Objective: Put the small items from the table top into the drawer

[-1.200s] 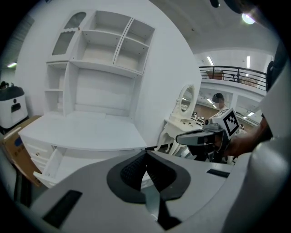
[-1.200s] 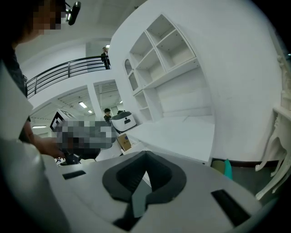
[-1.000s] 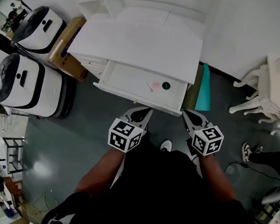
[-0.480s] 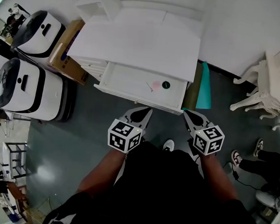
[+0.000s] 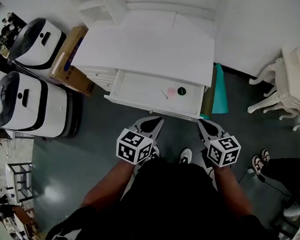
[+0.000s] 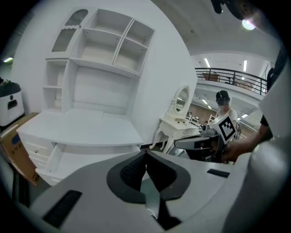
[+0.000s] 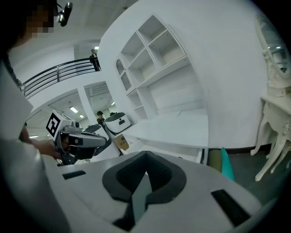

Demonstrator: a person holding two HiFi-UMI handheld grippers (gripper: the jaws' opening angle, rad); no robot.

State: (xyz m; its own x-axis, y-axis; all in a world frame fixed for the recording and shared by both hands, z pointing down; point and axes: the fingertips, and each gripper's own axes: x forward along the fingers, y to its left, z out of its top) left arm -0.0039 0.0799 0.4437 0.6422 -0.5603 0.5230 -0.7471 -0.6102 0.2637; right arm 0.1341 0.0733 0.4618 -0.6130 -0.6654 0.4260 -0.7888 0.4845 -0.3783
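While each pair of jaws sits pressed together on nothing, the left tool (image 5: 151, 123) and right tool (image 5: 207, 127) hover side by side. The open drawer (image 5: 134, 90) lies straight ahead, holding a pink item (image 5: 168, 91) and a dark round item (image 5: 181, 91) nearer the right tool. The counter (image 5: 150, 47) beyond shows nothing.

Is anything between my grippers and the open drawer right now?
Nothing visible. The left gripper and right gripper, both shut and empty, hang in front of the drawer with open space between. A pink item and a dark round item lie inside it.
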